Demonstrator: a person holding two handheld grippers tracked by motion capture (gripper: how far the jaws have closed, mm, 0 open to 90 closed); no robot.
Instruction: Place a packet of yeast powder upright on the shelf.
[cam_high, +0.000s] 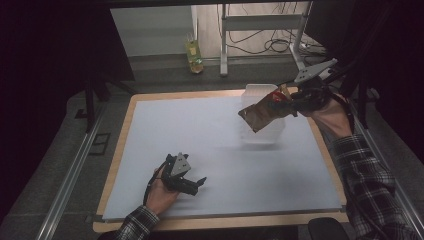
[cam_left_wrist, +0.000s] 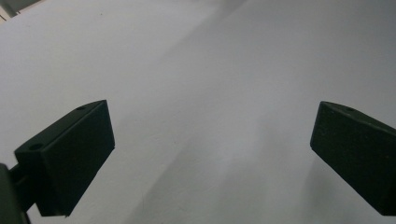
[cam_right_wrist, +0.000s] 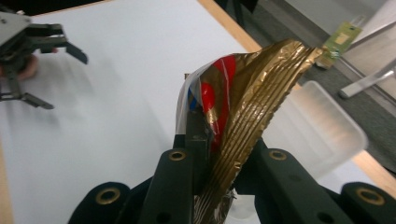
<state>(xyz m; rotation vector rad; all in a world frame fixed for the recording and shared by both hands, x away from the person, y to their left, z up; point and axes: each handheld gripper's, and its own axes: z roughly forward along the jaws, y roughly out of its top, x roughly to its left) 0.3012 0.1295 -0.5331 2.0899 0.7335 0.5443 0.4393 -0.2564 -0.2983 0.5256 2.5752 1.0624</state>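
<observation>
A gold foil snack bag with red and blue print hangs in the air above the clear plastic container at the table's far right. My right gripper is shut on the bag's crimped end; in the right gripper view the bag rises from between the two black jaws, with the container behind it. My left gripper rests low over the white table top near the front left, held by a hand. Its fingers stand wide apart with only bare table between them.
The white table top has a wooden border. A small yellow-green bottle stands on the floor beyond the far edge, near metal table legs and cables. A metal rail runs along the left side.
</observation>
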